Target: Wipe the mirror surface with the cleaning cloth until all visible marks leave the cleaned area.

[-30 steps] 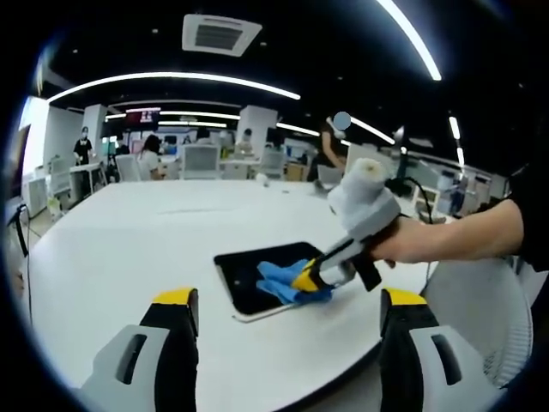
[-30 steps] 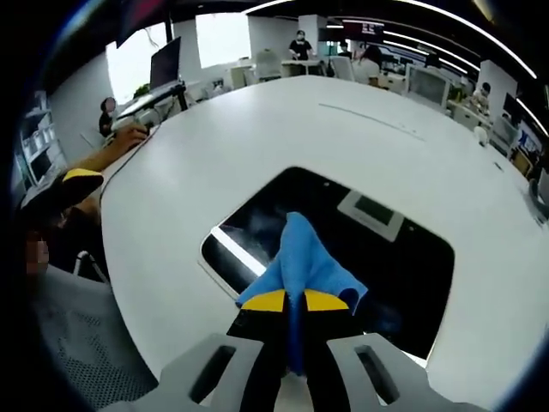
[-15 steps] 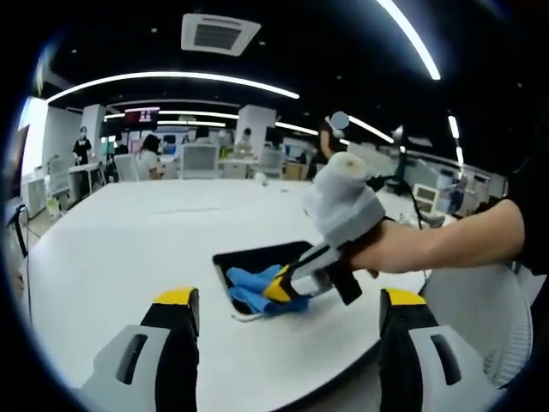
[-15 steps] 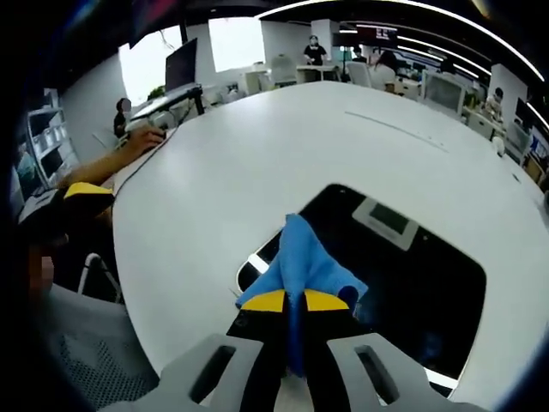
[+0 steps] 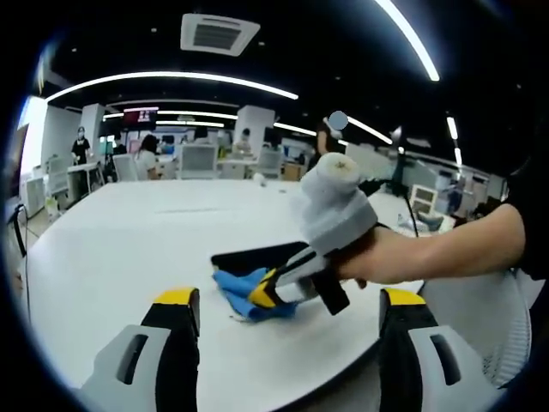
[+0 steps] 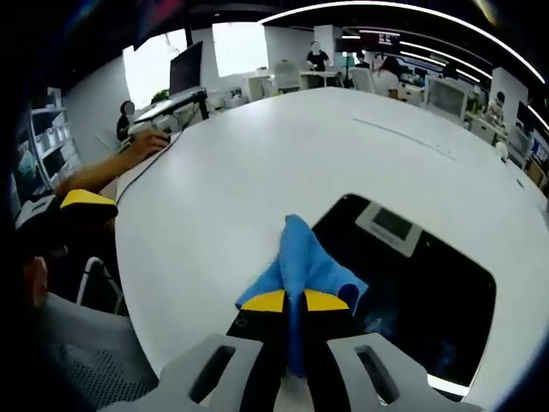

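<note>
On the white worktop (image 6: pixel 214 189) lies the dark mirror (image 6: pixel 429 283). At its near edge, the right gripper (image 6: pixel 286 300) has its yellow-tipped jaws pinched together on a blue cleaning cloth (image 6: pixel 300 262), pressing it down where mirror meets worktop. The left gripper (image 5: pixel 287 309) hangs above the worktop, jaws wide apart, holding nothing.

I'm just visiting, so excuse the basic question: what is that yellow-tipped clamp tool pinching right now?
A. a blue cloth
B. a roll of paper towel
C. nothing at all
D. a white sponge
A. In the right gripper view the right gripper has its jaws closed on the blue cloth, which bunches up from between the yellow tips, at the edge of the dark mirror on the white table.
</note>
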